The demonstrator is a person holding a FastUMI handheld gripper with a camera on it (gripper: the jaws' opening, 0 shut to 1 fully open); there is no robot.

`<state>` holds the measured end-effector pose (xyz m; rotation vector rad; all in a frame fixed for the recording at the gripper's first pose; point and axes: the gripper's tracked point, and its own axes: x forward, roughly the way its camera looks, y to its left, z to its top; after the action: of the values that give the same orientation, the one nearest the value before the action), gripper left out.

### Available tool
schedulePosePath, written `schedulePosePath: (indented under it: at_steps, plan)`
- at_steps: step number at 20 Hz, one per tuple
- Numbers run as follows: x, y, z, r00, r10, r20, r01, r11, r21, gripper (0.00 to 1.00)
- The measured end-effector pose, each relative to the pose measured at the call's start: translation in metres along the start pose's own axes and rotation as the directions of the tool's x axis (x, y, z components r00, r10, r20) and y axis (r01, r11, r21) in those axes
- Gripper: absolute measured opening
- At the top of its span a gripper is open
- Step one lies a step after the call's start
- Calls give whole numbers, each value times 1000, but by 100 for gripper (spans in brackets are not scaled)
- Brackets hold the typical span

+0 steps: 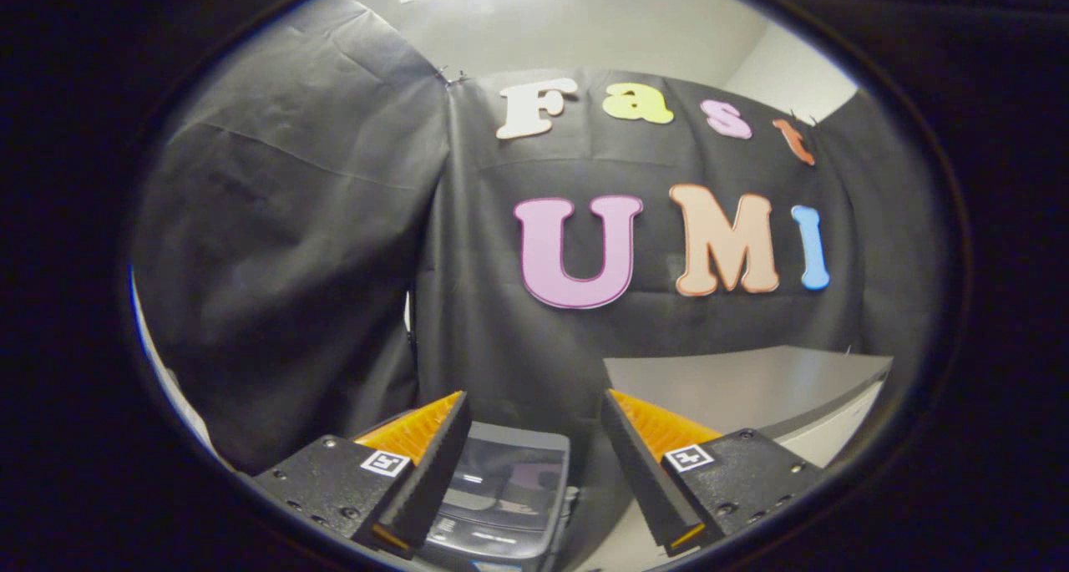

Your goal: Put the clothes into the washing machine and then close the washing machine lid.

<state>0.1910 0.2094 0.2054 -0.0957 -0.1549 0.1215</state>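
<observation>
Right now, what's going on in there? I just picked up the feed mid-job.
The gripper is open and holds nothing, its fingers spread apart in the air. Between and below them sits the washing machine, seen from above, with its dark glossy lid down. To one side, beyond the fingers, is a grey table against the booth's black cloth wall. No clothes have been picked up at this moment.

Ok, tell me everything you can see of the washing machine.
The washing machine shows as a small grey top-loader seen from above, between and below the open fingers of the gripper, which touch nothing. Its dark, glossy, see-through lid lies flat and reflects the booth. A control strip with faint markings runs along the near edge. Black cloth hangs behind it; a grey table stands beside it.
</observation>
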Motion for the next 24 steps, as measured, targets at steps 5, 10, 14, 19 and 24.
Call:
schedulePosePath:
  at_steps: [5,10,14,19,24]
  plan:
    - [-45,-45,14,1000,19,25,-19,1000,1,96]
    - [-87,-103,13,996,29,87,-25,998,-50,96]
    - [-115,-152,-23,999,-14,37,19,989,-150,96]
    - [-155,-172,-74,999,-42,-30,40,998,-37,96]
    - [-193,-199,-135,985,-107,-134,114,993,41,97]
